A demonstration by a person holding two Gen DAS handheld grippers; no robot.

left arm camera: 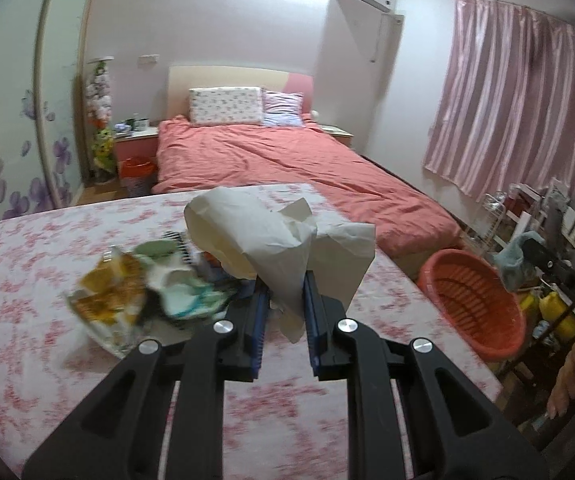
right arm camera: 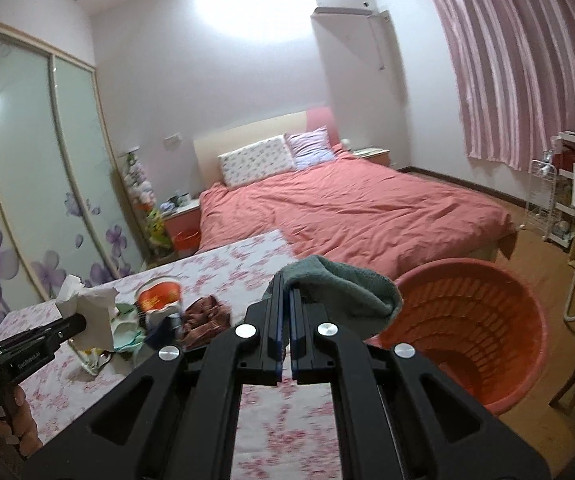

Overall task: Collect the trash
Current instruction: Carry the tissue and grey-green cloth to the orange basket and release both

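My left gripper [left arm camera: 283, 300] is clamped on a crumpled white tissue [left arm camera: 255, 236], which stands up out of the jaws above the floral tablecloth [left arm camera: 27, 264]; at its nine o'clock lies a heap of wrappers [left arm camera: 127, 300]; my right gripper [right arm camera: 286, 304] pinches a grey-green cloth [right arm camera: 347, 284], fingers nearly together; the orange basket [right arm camera: 527, 320] sits at its three o'clock on the floor, beside the table.
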